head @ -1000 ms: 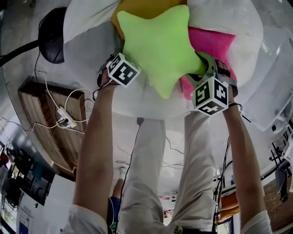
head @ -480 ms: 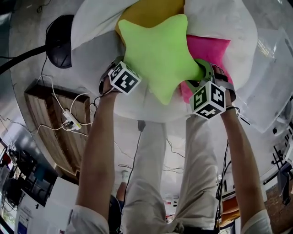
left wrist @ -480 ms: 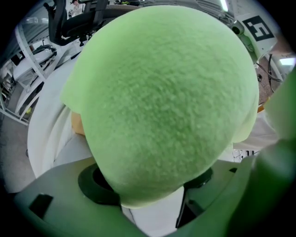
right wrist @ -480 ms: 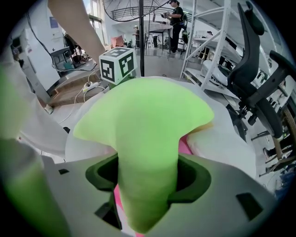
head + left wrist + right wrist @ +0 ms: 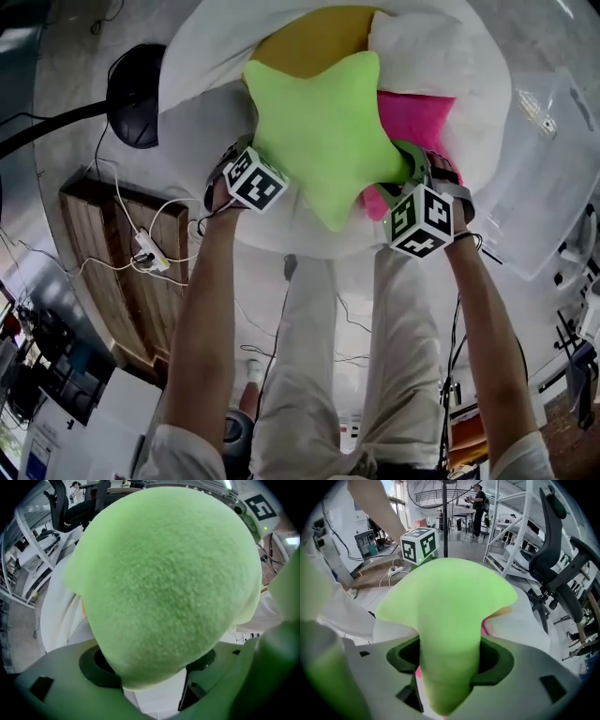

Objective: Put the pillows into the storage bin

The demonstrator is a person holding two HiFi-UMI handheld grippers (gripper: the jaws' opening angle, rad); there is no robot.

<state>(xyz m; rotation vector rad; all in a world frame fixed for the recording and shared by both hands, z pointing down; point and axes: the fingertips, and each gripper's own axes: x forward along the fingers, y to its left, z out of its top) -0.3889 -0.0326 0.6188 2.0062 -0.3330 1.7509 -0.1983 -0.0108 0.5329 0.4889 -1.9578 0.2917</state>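
Observation:
A lime-green star pillow (image 5: 323, 131) hangs between my two grippers above a white round cushion (image 5: 469, 56). My left gripper (image 5: 270, 159) is shut on the star's left arm, which fills the left gripper view (image 5: 164, 583). My right gripper (image 5: 403, 169) is shut on the right arm, and that arm (image 5: 447, 667) runs down between its jaws. A yellow pillow (image 5: 309, 42) and a pink pillow (image 5: 422, 117) lie on the cushion, partly hidden behind the star. A clear plastic storage bin (image 5: 553, 178) stands at the right.
A black round stand base (image 5: 139, 108) sits on the floor at the left. Below it, a wooden board (image 5: 112, 253) carries a power strip and loose cables. The person's legs (image 5: 309, 356) are under the cushion's near edge. An office chair (image 5: 562, 569) and metal shelving stand beyond.
Both grippers and the star pillow have drifted slightly toward the person while the head view shifted. Both grips stay as they were.

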